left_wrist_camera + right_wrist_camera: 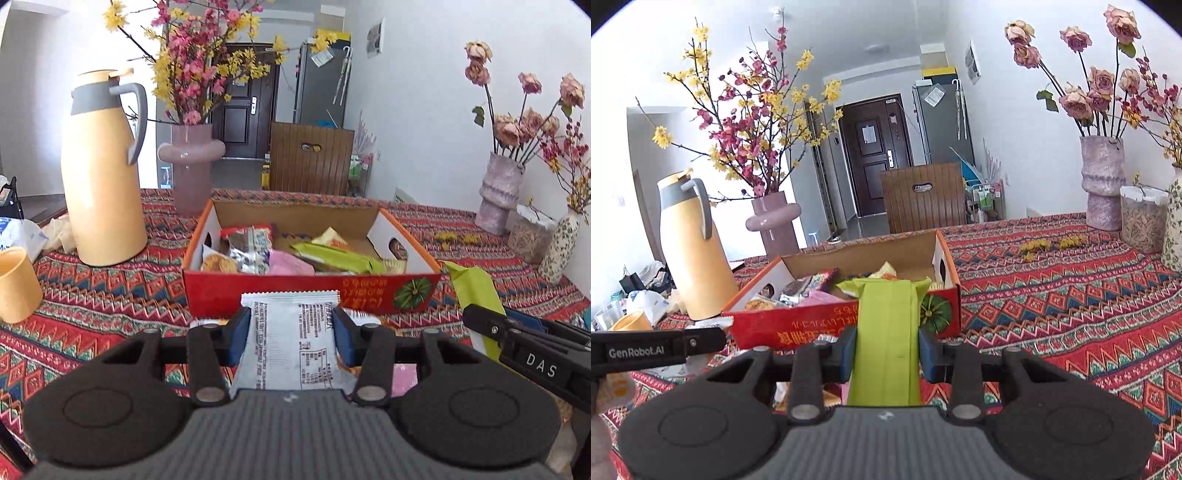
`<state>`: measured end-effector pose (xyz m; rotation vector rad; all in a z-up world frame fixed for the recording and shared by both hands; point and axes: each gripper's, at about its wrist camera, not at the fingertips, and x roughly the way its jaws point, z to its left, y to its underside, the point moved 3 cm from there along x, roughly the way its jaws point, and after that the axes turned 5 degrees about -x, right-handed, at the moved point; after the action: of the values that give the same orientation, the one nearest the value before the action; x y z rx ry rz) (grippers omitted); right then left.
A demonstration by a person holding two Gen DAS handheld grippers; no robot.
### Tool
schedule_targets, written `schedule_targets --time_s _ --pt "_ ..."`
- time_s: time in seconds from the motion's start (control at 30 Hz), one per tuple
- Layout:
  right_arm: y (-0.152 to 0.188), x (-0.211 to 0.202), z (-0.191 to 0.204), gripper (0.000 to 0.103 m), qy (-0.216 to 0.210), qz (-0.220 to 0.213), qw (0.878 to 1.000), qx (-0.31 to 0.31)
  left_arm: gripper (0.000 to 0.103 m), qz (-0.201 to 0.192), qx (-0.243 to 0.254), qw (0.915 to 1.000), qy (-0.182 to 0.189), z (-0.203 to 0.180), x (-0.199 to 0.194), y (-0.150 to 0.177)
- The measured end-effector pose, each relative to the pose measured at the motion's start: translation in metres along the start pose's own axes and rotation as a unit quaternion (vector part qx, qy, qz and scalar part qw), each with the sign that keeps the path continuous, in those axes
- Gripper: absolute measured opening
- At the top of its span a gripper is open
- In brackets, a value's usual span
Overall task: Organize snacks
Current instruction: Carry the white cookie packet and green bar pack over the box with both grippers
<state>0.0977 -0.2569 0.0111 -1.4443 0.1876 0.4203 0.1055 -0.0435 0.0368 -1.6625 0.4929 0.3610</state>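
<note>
Each tool, left (293, 334) and right (886, 354), has matte black linkage arms with silver rivets, blue pads (238, 338) on the fingertips and a ribbed grey body with two round black housings. White lettering reads "DAS" on the right tool's side and "GenRobot.AI" on the left's.

Box (258, 288) wall apparently blocks ahead.

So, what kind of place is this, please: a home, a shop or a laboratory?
Most likely a home, a dining area near the entrance. A table with a patterned cloth carries flower vases and a thermos jug; behind it stand a dark front door and a fridge.
</note>
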Motion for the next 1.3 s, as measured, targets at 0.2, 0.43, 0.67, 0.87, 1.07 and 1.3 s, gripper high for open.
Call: schedule_targets --time_s 0.2,0.43,0.67,0.87,1.07,1.3 --pt "-0.023 0.014 0.003 0.034 0.002 -0.017 1.000 -0.004 0.048 -0.015 -0.009 0.9998 -0.004 0.006 0.009 -0.023" --pt "-0.048 0.040 0.003 0.034 0.001 -0.025 1.000 0.001 0.048 -0.016 -0.013 0.9997 -0.016 0.010 0.032 -0.046" --pt "-0.072 0.074 0.002 0.034 0.008 -0.027 1.000 0.001 0.048 -0.015 -0.021 0.9993 -0.028 0.016 0.060 -0.067" --pt "-0.088 0.105 0.001 0.034 0.014 -0.018 1.000 -0.002 0.048 -0.012 -0.034 0.9986 -0.038 0.026 0.086 -0.085" --pt "-0.099 0.138 0.007 0.034 0.020 -0.002 1.000 -0.007 0.048 -0.002 -0.045 0.9981 -0.043 0.031 0.117 -0.096" --pt "-0.095 0.178 0.016 0.034 0.021 0.020 0.999 -0.021 0.048 0.007 -0.051 0.9970 -0.058 0.039 0.156 -0.091"
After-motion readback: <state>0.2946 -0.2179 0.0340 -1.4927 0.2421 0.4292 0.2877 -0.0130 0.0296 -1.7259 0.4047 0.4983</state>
